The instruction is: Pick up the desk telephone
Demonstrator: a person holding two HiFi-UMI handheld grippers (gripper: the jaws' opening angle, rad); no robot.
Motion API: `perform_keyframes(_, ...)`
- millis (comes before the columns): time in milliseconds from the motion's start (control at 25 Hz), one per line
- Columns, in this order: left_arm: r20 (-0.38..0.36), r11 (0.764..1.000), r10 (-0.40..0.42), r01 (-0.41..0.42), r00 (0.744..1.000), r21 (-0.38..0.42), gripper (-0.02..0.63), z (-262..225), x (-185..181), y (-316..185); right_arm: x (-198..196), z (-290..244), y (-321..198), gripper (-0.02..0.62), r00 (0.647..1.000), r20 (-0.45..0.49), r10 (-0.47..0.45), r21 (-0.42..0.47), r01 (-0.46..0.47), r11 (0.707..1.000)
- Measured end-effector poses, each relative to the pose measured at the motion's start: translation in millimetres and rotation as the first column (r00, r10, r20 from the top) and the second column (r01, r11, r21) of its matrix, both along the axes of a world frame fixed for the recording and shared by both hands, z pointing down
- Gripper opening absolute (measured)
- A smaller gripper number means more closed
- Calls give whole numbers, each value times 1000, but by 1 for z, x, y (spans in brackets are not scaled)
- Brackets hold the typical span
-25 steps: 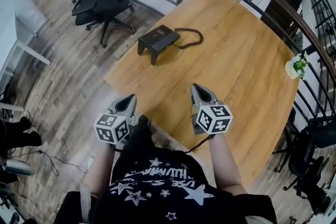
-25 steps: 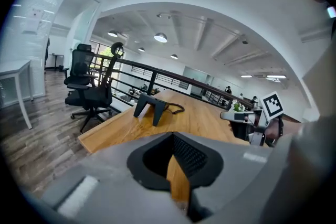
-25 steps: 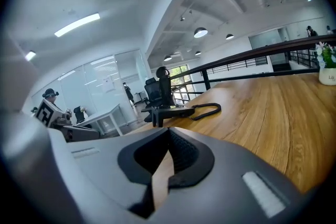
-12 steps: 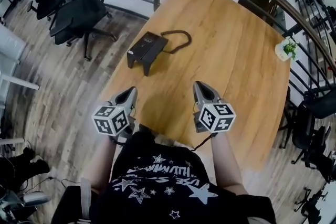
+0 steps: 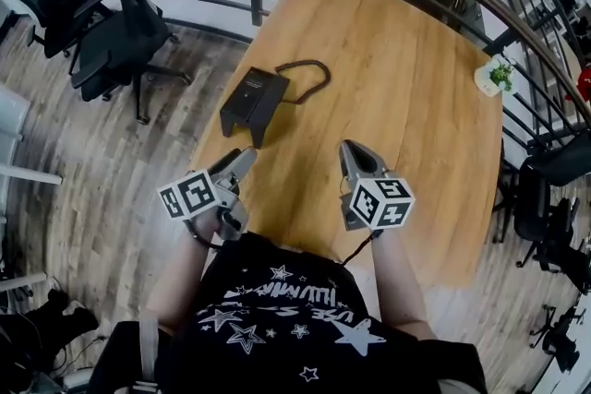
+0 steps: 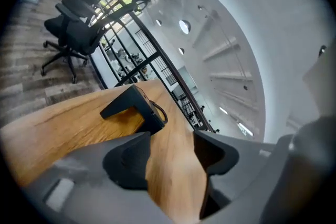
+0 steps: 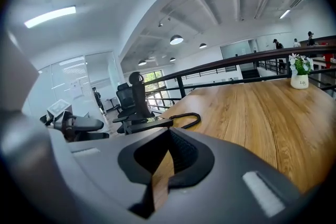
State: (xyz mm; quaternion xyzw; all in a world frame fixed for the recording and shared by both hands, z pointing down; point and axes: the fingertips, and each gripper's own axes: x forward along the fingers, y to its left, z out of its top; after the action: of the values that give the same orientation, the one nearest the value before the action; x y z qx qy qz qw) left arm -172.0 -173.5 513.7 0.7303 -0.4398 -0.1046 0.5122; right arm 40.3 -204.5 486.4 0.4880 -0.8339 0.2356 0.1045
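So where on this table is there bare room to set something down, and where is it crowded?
Most of the table is bare: the wide stretch between the telephone with its cord on the left and the potted plant at the right edge, plus the whole near half. Only the left side around the telephone is occupied.

Head view looks steeply down; both gripper views face the telephone [image 5: 253,99].

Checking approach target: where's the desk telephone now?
Head view, upper left: desk telephone on the wooden table's left edge, nearest the black office chair.
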Motion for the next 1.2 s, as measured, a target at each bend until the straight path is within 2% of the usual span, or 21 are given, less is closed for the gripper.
perform_keyframes(40,-37,1000,-16,16,999,-14,290,1,-2,-5,-1,0,-2,2,1000,1,7,0,-7,1000)
perform_keyframes(120,-95,998,-53,49,994,-44,345,5,-8,-16,-2,0,-6,2,1000,0,22,-5,-22,1000)
perform_keyframes(240,-151,993,-96,85,984,-78,388,10,-17,-32,-5,3,-10,2,999,-4,45,-15,-45,999)
perform_keyframes(400,-204,990,-116,96,972,-105,416,16,-19,-47,-2,8,-10,2,997,-14,75,-26,-76,997)
perform_keyframes(600,-276,983,-146,108,950,-149,420,21,-12,-64,8,10,-11,2,994,-21,109,-35,-110,993)
perform_keyframes(1200,-286,965,-214,156,934,-211,420,44,-5,-101,18,17,-16,2,985,-35,168,-47,-170,984)
